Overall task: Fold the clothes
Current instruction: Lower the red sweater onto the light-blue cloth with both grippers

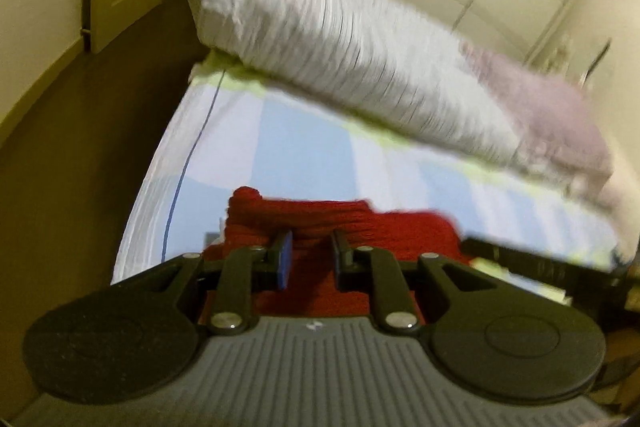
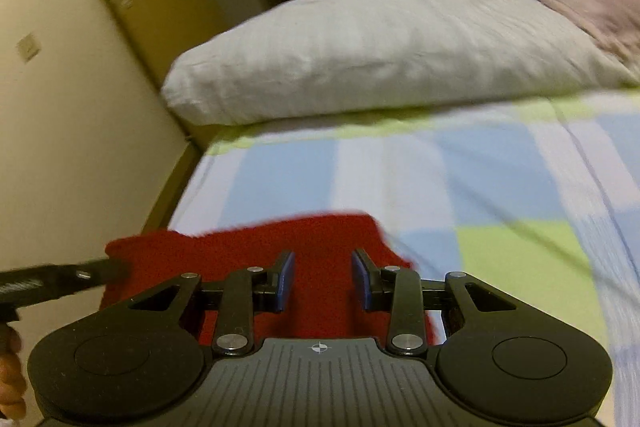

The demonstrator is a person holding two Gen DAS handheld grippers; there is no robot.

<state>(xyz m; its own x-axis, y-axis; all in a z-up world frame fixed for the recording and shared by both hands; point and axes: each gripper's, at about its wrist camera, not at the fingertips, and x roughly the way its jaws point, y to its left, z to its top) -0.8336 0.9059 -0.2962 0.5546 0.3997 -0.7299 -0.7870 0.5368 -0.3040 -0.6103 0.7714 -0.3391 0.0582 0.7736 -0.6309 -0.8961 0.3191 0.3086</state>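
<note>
A red knitted garment (image 1: 320, 219) lies on the checked bed sheet (image 1: 304, 155). My left gripper (image 1: 311, 255) hovers over it with its blue-padded jaws apart and nothing between them. The same red garment (image 2: 256, 247) shows in the right wrist view, under my right gripper (image 2: 323, 279), whose jaws are also apart and empty. The left gripper (image 2: 108, 271) enters that view from the left, its tip at the garment's left edge. Both views are blurred.
A white pillow (image 1: 340, 59) with a pink cloth (image 1: 552, 115) on it lies at the head of the bed. The bed's left edge (image 1: 160, 187) drops to a dark floor. A cream door (image 2: 132, 7) and wall stand behind the bed.
</note>
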